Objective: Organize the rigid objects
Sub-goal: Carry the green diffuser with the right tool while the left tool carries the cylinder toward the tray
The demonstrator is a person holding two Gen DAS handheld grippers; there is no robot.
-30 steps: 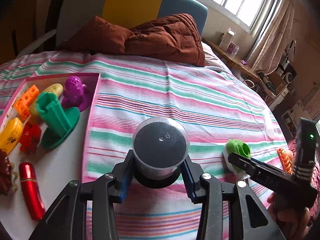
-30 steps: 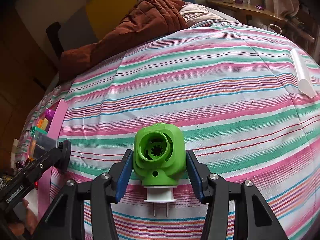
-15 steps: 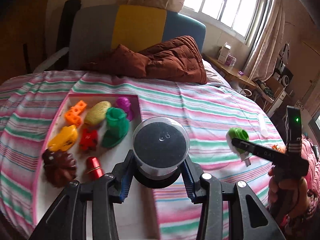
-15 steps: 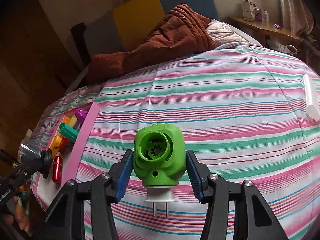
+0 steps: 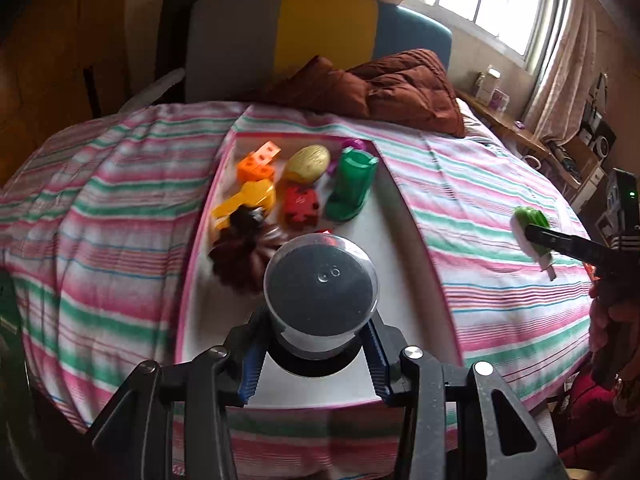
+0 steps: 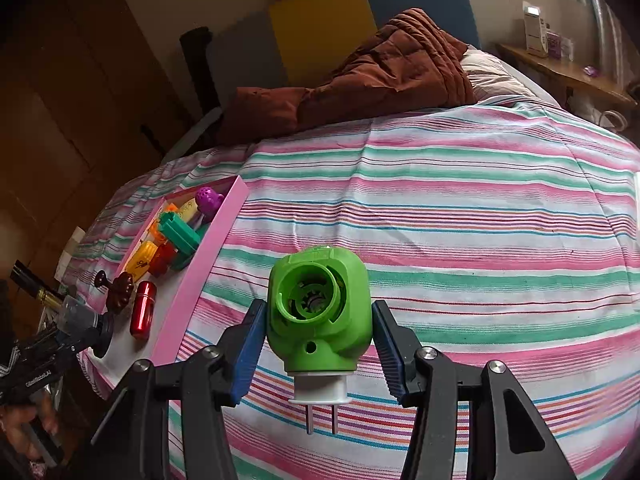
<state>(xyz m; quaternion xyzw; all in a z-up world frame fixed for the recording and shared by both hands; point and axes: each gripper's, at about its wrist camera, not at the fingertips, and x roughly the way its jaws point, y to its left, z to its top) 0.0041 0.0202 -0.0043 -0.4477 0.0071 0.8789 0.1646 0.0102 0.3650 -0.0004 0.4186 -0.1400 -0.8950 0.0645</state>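
Note:
My left gripper [image 5: 320, 344] is shut on a clear round jar with a black inside [image 5: 320, 284] and holds it over the near end of the pink-rimmed white tray [image 5: 404, 248]. The tray holds several toys: an orange block [image 5: 256, 164], a yellow piece [image 5: 308, 158], a green piece [image 5: 352, 184], a red piece [image 5: 300, 204], a dark brown one [image 5: 244, 252]. My right gripper [image 6: 318, 344] is shut on a green plug-in device with white base and two prongs [image 6: 318, 312], held above the striped bed. It also shows in the left wrist view [image 5: 532, 236].
A striped sheet [image 6: 460, 240] covers the bed. A brown quilt [image 5: 384, 88] lies at the headboard. A red capsule [image 6: 143, 310] and a purple toy [image 6: 208, 199] lie in the tray. A wooden shelf [image 6: 560, 72] stands at the right.
My left gripper has swung left with the jar and now hangs over the tray's near end. My right gripper has risen and pulled back with the green device, still above the bed.

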